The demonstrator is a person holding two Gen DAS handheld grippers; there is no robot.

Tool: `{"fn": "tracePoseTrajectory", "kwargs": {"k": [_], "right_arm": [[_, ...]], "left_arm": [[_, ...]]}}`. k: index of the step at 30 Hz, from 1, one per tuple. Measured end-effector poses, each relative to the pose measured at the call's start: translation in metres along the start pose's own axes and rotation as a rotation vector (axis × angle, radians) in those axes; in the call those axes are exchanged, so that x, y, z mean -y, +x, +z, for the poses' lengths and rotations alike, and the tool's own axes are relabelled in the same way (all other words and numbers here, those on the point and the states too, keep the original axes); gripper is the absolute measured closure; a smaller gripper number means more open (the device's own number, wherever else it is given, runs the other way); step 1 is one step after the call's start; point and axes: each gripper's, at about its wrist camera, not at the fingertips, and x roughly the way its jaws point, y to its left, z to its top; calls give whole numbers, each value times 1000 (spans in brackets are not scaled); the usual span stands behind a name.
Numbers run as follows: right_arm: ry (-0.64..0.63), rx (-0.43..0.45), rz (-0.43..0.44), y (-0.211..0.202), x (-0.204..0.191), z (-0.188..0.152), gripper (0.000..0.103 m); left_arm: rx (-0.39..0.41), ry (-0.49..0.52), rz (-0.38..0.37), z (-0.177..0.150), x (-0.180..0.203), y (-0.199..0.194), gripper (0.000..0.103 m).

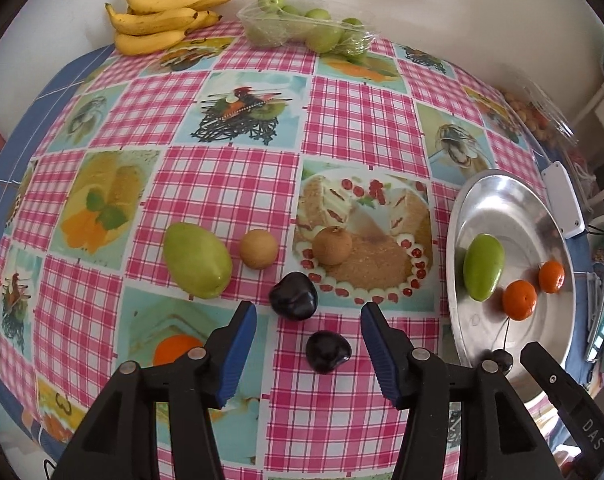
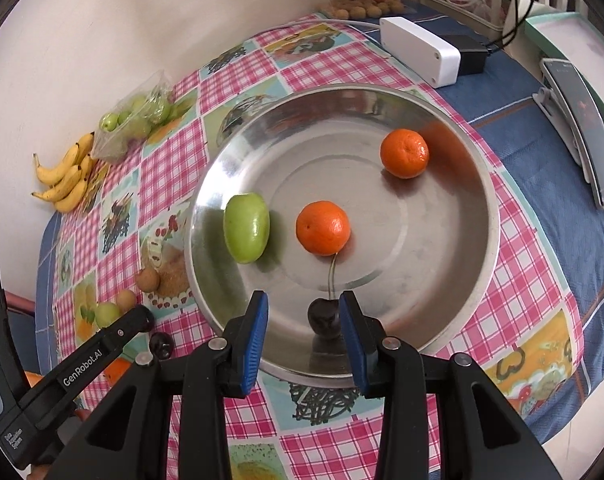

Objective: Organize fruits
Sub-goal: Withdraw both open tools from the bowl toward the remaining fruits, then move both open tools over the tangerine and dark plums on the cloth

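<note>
Item count as observed on the table:

- Metal plate (image 2: 477, 184): one.
- Oranges on the plate: two (image 2: 322, 227) (image 2: 404, 153).
- Green oval fruits: two, one on the plate (image 2: 246, 227) and one on the tablecloth (image 1: 196, 260).
- Small round brown fruits on the cloth: two (image 1: 258, 248) (image 1: 331, 246).
- Dark cherries: three, two on the cloth (image 1: 294, 295) (image 1: 327, 351) and one over the plate (image 2: 322, 318).
- Bananas: one bunch (image 1: 164, 16); the number of fingers could not be determined.
- Bags of green fruit: one (image 1: 307, 26).
</note>
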Motion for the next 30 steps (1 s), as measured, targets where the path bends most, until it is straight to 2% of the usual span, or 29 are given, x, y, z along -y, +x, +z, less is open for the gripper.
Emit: {"fn": "tracePoseTrajectory", "kwargs": {"k": [13,15,16,18,19,23,27,30], "right_arm": [[-10,-12,-24,3,-3,-1,65],[-11,-12,-30,5,-4,0,64],[-10,-14,-35,5,-4,0,60],[-6,-17,-49,6,-4,0,49],[-3,-17,-54,6,-4,0,45],[0,-17,-68,7,-3,0,37],[-10,-21,-76,8,-4,0,35],[-21,-22,-83,10,-5,0,26]], "left_arm": [[-3,-6,0,-1,-3,0,40],[-3,-6,3,-1,-3,1,36],[-2,-7,6,-1,-4,1,33],[5,-8,20,-1,-5,1,20],[8,-9,26,-1,-5,1,18],[17,-18,42,0,-8,0,11],[16,-30,51,0,-11,1,4],[22,-37,63,0,-13,1,0]]}}
